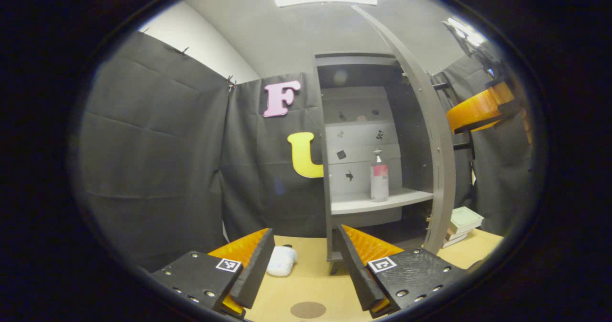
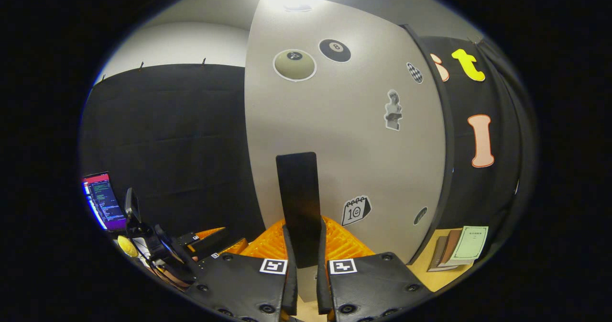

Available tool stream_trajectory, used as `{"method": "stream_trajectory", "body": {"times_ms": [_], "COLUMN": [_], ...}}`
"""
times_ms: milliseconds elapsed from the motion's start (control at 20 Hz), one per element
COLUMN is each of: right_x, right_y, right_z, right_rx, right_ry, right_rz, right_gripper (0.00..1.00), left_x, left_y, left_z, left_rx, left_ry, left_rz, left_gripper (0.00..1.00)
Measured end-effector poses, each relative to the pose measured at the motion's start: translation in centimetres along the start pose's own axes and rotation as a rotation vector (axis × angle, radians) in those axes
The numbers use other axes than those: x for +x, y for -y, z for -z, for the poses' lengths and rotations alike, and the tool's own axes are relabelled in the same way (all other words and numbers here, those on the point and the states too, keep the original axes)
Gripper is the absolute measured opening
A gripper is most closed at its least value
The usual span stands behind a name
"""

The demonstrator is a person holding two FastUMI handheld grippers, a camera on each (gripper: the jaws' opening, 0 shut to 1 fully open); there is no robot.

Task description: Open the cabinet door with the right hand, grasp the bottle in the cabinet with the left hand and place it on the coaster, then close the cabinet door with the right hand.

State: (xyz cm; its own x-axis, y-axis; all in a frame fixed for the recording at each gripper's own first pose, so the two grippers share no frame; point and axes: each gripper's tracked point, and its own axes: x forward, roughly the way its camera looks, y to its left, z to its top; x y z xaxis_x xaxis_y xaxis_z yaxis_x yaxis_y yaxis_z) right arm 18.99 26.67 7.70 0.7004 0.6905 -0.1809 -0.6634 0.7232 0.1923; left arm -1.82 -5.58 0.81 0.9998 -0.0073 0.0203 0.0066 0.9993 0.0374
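Observation:
The grey cabinet stands open, its door swung out edge-on to the right. A clear bottle with a pink label stands upright on the cabinet's shelf. My left gripper is open, low over the table and well short of the bottle. A round brown coaster lies on the table between its fingers. In the right gripper view, the door's sticker-covered face is close ahead, and my right gripper is shut on the door's dark upright handle. The right gripper also appears beyond the door's edge.
A white crumpled object lies on the wooden table left of the cabinet. Stacked books sit on the table right of the door. A lit screen and the left gripper show at the lower left of the right gripper view.

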Motion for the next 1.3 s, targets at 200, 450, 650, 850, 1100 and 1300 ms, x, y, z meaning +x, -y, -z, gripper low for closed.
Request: {"method": "stream_trajectory", "body": {"times_ms": [200, 450, 650, 850, 1100, 1300], "right_x": [-0.5, -1.4, -2.0, -2.4, -2.7, -2.9], "right_y": [0.5, 1.5, 2.7, 4.0, 5.5, 6.7], "right_z": [0.1, 0.0, -0.2, -0.5, -0.9, -1.1], "right_rx": [0.007, -0.004, -0.014, -0.017, -0.018, 0.012], "right_ry": [-0.003, 0.010, 0.028, 0.050, 0.082, 0.108], "right_rz": [0.004, 0.043, 0.113, 0.184, 0.243, 0.278], "right_gripper": [0.18, 0.18, 0.18, 0.14, 0.17, 0.13], "left_x": [0.9, 1.0, 1.2, 0.9, 0.4, 0.0], "left_y": [3.6, 7.1, 9.7, 12.0, 14.1, 15.1], "left_z": [-0.1, -0.6, -0.8, -0.9, -1.0, -1.3], "left_rx": [-0.004, 0.005, 0.008, 0.010, 0.005, 0.018], "left_ry": [0.002, 0.017, 0.020, 0.021, 0.016, 0.017], "left_rz": [0.054, 0.107, 0.145, 0.174, 0.180, 0.161], "left_gripper": [0.79, 0.79, 0.79, 0.79, 0.79, 0.79]}}
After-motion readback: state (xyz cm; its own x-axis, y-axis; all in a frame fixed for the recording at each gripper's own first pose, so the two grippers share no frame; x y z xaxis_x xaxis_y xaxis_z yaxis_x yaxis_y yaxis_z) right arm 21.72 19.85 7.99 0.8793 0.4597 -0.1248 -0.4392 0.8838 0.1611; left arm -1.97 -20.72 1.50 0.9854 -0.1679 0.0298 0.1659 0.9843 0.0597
